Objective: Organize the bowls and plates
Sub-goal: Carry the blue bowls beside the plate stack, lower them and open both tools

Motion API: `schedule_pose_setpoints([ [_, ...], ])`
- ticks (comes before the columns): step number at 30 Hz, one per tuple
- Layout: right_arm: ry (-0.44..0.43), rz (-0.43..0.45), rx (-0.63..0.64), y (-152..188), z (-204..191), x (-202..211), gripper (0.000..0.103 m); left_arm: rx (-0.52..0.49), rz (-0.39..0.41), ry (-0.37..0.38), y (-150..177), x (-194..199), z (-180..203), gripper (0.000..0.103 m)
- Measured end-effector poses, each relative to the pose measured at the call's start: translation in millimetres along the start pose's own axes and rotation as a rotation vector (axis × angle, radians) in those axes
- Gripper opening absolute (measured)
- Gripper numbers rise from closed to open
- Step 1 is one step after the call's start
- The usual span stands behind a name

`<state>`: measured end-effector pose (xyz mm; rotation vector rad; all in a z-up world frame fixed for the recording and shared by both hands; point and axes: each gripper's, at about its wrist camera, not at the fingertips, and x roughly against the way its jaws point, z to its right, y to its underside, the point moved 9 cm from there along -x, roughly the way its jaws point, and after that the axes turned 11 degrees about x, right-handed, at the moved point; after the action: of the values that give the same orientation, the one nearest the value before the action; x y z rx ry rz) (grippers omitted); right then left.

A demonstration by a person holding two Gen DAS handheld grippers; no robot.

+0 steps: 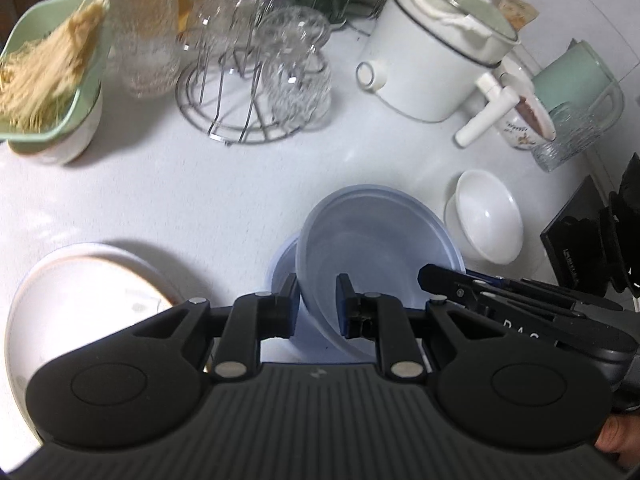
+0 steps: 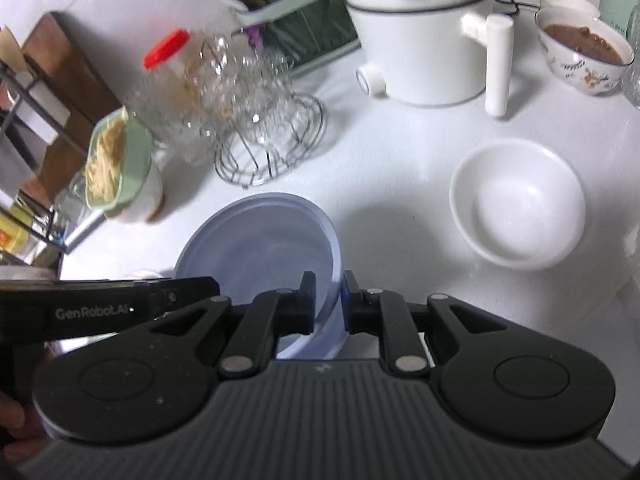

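A pale blue plastic bowl [image 1: 372, 240] is held tilted above the white counter, with a second blue bowl edge [image 1: 282, 264] showing under it. My left gripper [image 1: 318, 300] is shut on its near-left rim. My right gripper [image 2: 327, 300] is shut on the same blue bowl [image 2: 264, 240] at its right rim; its body also shows in the left wrist view [image 1: 500, 296]. A small white bowl [image 2: 518, 204] stands empty to the right, also seen in the left wrist view [image 1: 486, 216]. A large white plate [image 1: 76, 300] lies at the lower left.
A wire rack with glass cups [image 1: 248, 80], a white electric pot [image 1: 436, 48], a green dish of noodles [image 1: 48, 72], a patterned bowl of brown food [image 2: 584, 52], a red-lidded jar [image 2: 172, 64] and a utensil holder [image 2: 296, 20] stand at the back.
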<state>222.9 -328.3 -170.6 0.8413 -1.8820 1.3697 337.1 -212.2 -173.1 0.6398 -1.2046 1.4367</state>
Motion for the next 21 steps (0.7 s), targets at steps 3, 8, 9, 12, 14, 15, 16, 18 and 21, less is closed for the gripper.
schedule_pose_setpoints([
  [3,-0.003,-0.022,0.001,6.1,0.2,-7.2,0.017,0.012,-0.016,-0.006,4.4,-6.0,-5.5,0.021],
  [8,-0.001,-0.042,0.002,7.3,0.3,-12.0,0.017,0.017,-0.018,-0.021,4.2,-7.1,-9.4,0.031],
  [9,0.003,-0.046,0.002,6.9,0.3,-12.3,0.021,0.016,-0.019,-0.019,3.8,-6.4,-9.4,0.033],
  [12,0.013,-0.033,0.008,3.6,1.6,-7.6,0.043,0.002,-0.003,-0.028,0.5,-0.4,-7.5,0.038],
  [14,0.025,-0.012,0.01,1.2,3.6,-1.1,0.044,-0.008,0.012,-0.023,-2.8,6.1,-5.2,0.038],
  [15,0.028,-0.004,0.008,0.0,4.5,2.4,0.044,-0.011,0.02,-0.021,-4.5,9.9,-4.2,0.038],
  [16,0.031,0.006,0.004,-1.1,5.4,6.7,0.044,-0.014,0.029,-0.017,-6.6,14.3,-2.9,0.038],
  [18,0.041,0.023,-0.002,-4.0,7.7,14.3,0.044,-0.026,0.046,-0.005,-9.6,23.2,1.0,0.038],
  [21,0.048,0.054,0.003,-8.9,7.2,28.2,0.044,-0.056,0.082,0.007,-13.1,37.8,8.4,0.038],
])
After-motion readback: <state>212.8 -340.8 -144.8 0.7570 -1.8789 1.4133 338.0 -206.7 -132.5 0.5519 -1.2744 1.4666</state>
